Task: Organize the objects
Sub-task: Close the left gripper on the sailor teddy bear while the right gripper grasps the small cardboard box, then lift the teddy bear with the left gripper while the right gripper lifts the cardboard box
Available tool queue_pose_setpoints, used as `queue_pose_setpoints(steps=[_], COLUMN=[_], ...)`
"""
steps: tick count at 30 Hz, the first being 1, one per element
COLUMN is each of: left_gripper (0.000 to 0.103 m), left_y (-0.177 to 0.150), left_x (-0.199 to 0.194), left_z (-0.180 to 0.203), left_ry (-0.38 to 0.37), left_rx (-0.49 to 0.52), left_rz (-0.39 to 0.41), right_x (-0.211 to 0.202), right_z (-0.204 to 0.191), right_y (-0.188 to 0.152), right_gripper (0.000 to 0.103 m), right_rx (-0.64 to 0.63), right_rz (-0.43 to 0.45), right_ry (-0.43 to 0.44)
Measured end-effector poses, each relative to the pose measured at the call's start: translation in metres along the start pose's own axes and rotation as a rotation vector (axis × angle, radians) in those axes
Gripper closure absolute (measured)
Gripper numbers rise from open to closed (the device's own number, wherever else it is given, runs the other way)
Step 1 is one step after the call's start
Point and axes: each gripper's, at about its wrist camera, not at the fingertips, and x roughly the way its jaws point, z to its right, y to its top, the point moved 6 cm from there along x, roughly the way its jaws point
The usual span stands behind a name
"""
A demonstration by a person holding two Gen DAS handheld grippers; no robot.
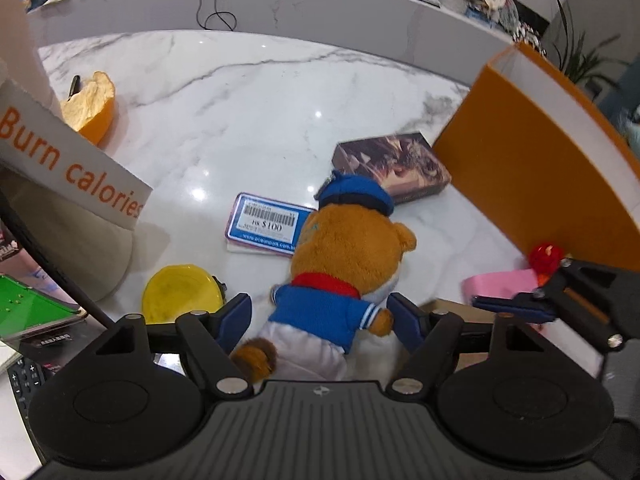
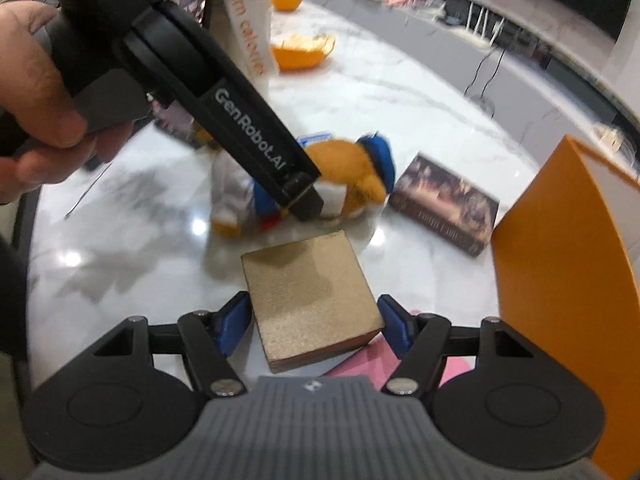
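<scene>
Your left gripper (image 1: pixel 320 318) points steeply down at the marble counter (image 1: pixel 248 112), its blue pads either side of the plush bear (image 1: pixel 340 264) at the waist. The left pad sits clear of the blue jacket and the right pad lies right at the bear's arm, so the jaws straddle the toy without clearly pressing on it. From the right wrist view your hand (image 2: pixel 36 96) wraps the left tool's handle at upper left, thumb on top, and the black body slants down to the right, its tip at the bear's chest.

Your right gripper (image 2: pixel 314 326) also tilts down. A tan square box (image 2: pixel 308 296) lies between its pads, corner toward you. The pads stand at the box's two side edges, yet I cannot tell whether they press on it. The box rests partly on something pink (image 2: pixel 360 360).

The bear lies on its side, blue cap (image 1: pixel 356 194) pointing away from you. Beside its head lies a price-tag card (image 1: pixel 268 226), with a yellow dish (image 1: pixel 180 294) nearer on the left. Just past the cap sits a dark picture box (image 1: pixel 394 166), and to its right stands an orange bin (image 1: pixel 532 168). Farther left, orange peel (image 1: pixel 90 106) rests behind a sign reading "Burn calories" (image 1: pixel 72 168).
</scene>
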Motion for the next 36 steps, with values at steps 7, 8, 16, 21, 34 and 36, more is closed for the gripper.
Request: queue_pose_setpoints(steps=[7,8,16,21,34,36], left_gripper=[0.026,0.026,0.025,0.023,0.041,0.042], left_y=[-0.004,-0.004,0.001,0.0,-0.002,-0.003], left_x=[0.009,0.01,0.019,0.025,0.018,0.017], left_z=[0.008,0.009,0.008,0.007,-0.003,-0.004], left_ry=[-0.004,-0.008,0.001,0.012,0.054,0.054], left_rx=[0.043,0.045,0.055,0.077,0.054,0.05], left_rz=[-0.01,-0.009,0.035,0.055,0.046,0.048], right_x=[-0.007,-0.006,0.003,0.014,0.007,0.004], right_z=[-0.003,-0.004,-0.012,-0.006,-0.011,-0.009], right_y=[-0.015,-0.016,-0.008,-0.01,-0.005,-0.003], right_gripper=[0.036,0.037,0.03,0.042,0.042,0.042], right_rx=[0.01,0.002,-0.033,0.025,0.048,0.059], right_rz=[-0.067,-0.055,0.0,-0.038,-0.047,-0.037], right_ry=[0.05,0.046,0.003,0.017,0.044,0.043])
